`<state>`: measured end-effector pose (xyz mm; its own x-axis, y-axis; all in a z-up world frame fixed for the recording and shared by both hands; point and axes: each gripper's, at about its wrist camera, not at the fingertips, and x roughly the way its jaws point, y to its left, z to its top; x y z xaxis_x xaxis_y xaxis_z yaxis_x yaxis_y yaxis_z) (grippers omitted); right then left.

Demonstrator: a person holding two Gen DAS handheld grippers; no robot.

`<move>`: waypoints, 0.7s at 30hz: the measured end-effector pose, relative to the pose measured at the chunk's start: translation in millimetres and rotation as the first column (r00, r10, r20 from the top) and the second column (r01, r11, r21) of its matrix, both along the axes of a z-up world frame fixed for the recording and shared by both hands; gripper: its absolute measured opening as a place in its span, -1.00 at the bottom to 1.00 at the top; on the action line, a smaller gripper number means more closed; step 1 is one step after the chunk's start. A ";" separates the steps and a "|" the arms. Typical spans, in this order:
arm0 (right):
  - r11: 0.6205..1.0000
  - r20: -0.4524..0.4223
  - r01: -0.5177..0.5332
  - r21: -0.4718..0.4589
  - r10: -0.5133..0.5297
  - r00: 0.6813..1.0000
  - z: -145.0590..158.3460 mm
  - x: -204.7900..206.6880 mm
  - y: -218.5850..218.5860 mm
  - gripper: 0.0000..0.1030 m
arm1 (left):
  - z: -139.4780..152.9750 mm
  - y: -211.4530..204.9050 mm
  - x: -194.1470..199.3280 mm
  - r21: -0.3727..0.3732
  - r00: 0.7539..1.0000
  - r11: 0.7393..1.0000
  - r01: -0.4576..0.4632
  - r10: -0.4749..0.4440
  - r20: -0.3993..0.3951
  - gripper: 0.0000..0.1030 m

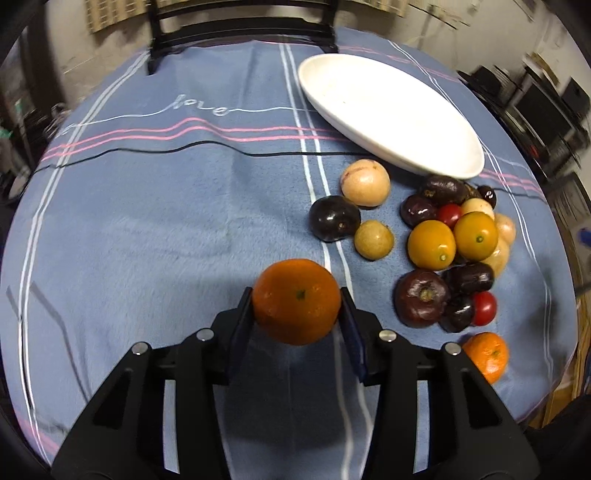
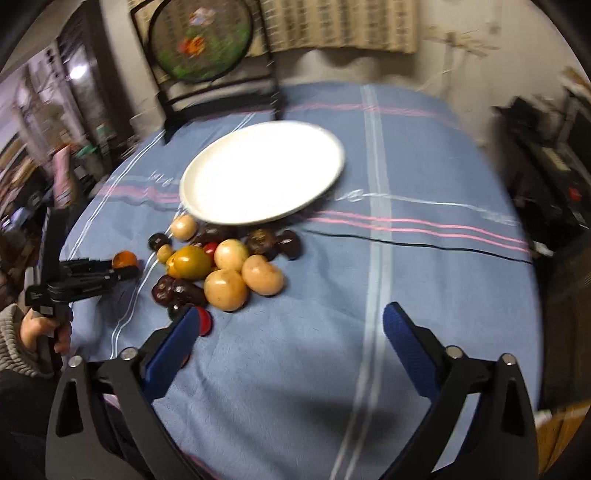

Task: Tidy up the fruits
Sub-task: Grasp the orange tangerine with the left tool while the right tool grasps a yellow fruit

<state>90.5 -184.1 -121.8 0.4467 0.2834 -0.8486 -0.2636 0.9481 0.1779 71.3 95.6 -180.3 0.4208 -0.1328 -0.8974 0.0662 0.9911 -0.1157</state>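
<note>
The orange [image 1: 297, 301] sits between the pads of my left tongs [image 1: 297, 314], which pinch it on both flanks, stem scar facing up, just left of the main fruit heap [image 1: 450, 240]. No earlier picture applies; the grip reads as seated, though whether the fruit is lifted clear of the cloth I cannot tell.

My right tongs [image 2: 288, 332] are spread wide and hold nothing, poised above bare cloth near the heap's edge.

Progress, by my judgement: early. The white plate [image 1: 391, 110] is bare. All other fruit lies loose beside it: 1 second orange [image 1: 487, 356], dark purple pieces, yellow ones, pale tan ones and small red ones. Sorting or transfer of all of these remains.

Surface: a round table under a blue tablecloth [image 1: 166, 221] with pink and white stripes, crossed by a thin black cable [image 1: 147, 149]. A dark chair [image 1: 236, 26] stands at the far edge. The room behind is cluttered and blurred.
</note>
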 end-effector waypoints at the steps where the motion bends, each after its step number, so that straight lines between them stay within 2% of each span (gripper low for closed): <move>1: 0.999 -0.017 -0.031 0.009 0.031 0.999 -6.6 4.0 4.4 0.84 | 4.9 0.2 -5.4 0.000 1.000 1.000 -0.019 0.019 0.001 -0.12; 3: 0.996 -0.035 -0.078 0.031 0.079 0.996 -16.4 10.8 14.8 0.72 | 15.1 3.0 -18.7 0.009 0.999 0.999 -0.043 0.043 0.013 -0.12; 6: 0.988 -0.010 -0.122 0.091 0.123 0.992 -15.2 23.1 35.9 0.67 | 22.8 16.3 -32.2 0.018 0.998 0.998 -0.068 0.067 0.020 -0.12; 10: 0.980 0.009 -0.174 0.100 0.174 0.985 -17.6 37.1 77.5 0.48 | 27.1 42.5 -35.1 0.020 0.997 0.997 -0.080 0.079 0.023 -0.12; 12: 0.980 -0.006 -0.183 0.078 0.184 0.983 -25.8 42.5 96.8 0.28 | 30.7 55.2 -31.3 -0.002 0.997 0.997 -0.075 0.075 0.031 -0.12; 13: 0.981 -0.012 -0.182 0.068 0.184 0.983 -29.1 43.4 102.8 0.23 | 31.6 58.9 -29.4 -0.008 0.997 0.998 -0.065 0.065 0.034 -0.12; 15: 0.985 -0.045 -0.166 0.054 0.169 0.985 -38.5 47.0 110.1 -0.01 | 31.5 62.1 -26.5 -0.006 0.998 0.999 -0.037 0.037 0.043 -0.12; 18: 0.991 -0.072 -0.124 0.040 0.127 0.989 -47.3 52.4 110.2 -0.14 | 29.4 63.7 -21.8 -0.019 0.999 1.000 -0.002 0.003 0.052 -0.12; 21: 0.993 -0.082 -0.110 0.033 0.113 0.990 -52.2 55.8 112.3 -0.14 | 27.8 65.2 -14.4 -0.039 0.998 0.999 0.015 -0.012 0.059 -0.12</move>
<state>146.4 -71.8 -173.9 0.3383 0.3522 -0.8726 -0.3504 0.9078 0.2305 56.9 160.8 -152.5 0.4703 -0.1741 -0.8652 0.0875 0.9847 -0.1506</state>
